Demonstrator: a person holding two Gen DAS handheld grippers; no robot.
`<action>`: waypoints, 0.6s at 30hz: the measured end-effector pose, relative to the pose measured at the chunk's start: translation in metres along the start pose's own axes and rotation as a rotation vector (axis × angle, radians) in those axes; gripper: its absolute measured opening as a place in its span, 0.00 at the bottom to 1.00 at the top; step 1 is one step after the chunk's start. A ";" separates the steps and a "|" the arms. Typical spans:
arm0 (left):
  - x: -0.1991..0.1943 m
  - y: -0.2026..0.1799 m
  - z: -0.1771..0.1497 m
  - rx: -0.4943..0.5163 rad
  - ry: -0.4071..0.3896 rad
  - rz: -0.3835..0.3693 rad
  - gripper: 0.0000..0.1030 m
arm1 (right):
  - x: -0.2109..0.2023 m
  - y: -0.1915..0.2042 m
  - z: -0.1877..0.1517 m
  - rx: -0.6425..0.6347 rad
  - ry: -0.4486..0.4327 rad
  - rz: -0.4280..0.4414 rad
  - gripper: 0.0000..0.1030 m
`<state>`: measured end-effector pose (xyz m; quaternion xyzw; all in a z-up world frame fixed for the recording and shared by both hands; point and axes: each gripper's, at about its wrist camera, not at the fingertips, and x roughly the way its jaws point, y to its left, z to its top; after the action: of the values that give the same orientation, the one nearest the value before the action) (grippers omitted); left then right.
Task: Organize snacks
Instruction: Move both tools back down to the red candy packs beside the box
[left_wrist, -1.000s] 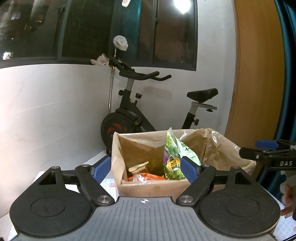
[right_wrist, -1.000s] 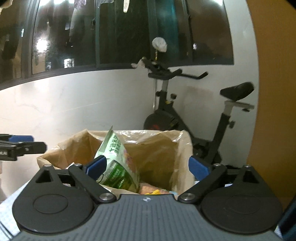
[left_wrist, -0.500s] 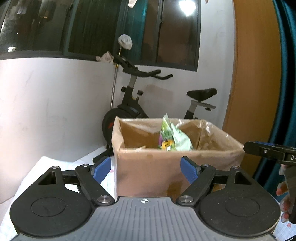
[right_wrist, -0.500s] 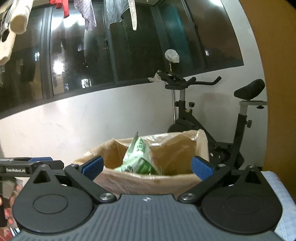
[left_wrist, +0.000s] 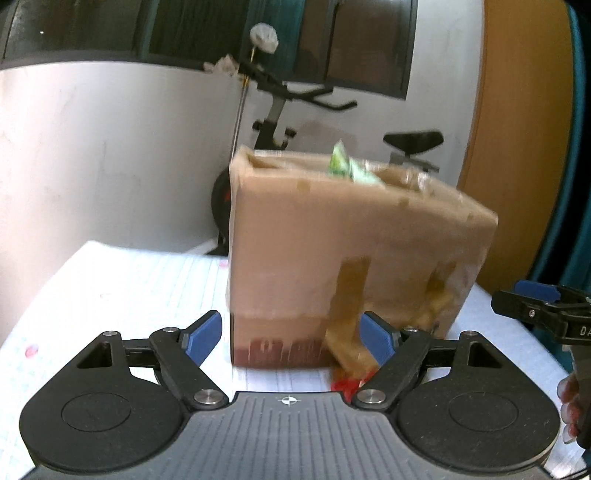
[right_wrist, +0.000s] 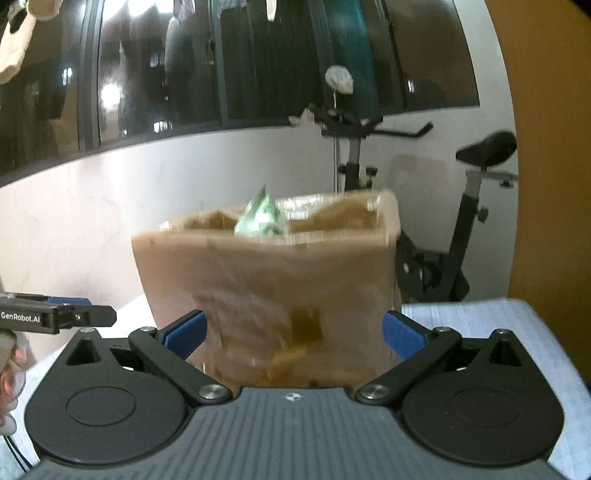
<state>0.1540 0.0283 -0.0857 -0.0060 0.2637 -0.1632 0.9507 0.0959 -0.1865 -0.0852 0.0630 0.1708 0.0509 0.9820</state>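
- Between the left gripper's (left_wrist: 291, 338) spread jaws, at twelve o'clock and close, stands the near lower corner of the box (left_wrist: 332, 240); nothing is pinched.
- Just inside its right pad, at about one o'clock, something red and yellowish lies low against the box foot, too blurred to name.
- The right gripper (right_wrist: 295, 328) also faces the box (right_wrist: 266, 280) at twelve o'clock, jaws wide and empty, the box front filling the gap between the pads without clearly touching them.
- Each gripper shows at the other's edge, at about three and nine o'clock; both look about equally near the box.
- The box stands upright on the checked cloth (left_wrist: 129, 288), its long side running across both views.
- A green packet (right_wrist: 260, 218) pokes up from the open top, at twelve o'clock and above both grippers.
- Beyond, at one o'clock, stands an exercise bike (right_wrist: 436, 221).
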 end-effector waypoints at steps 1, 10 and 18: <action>0.001 0.000 -0.004 0.004 0.011 0.002 0.81 | 0.001 -0.001 -0.006 0.004 0.015 0.005 1.00; 0.023 -0.006 -0.029 0.024 0.109 -0.028 0.81 | 0.017 -0.011 -0.049 -0.003 0.147 0.012 0.95; 0.050 -0.016 -0.045 0.023 0.192 -0.098 0.77 | 0.044 -0.011 -0.078 -0.026 0.253 0.026 0.82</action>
<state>0.1667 0.0004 -0.1481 0.0079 0.3509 -0.2122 0.9120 0.1115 -0.1841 -0.1746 0.0453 0.2919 0.0733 0.9526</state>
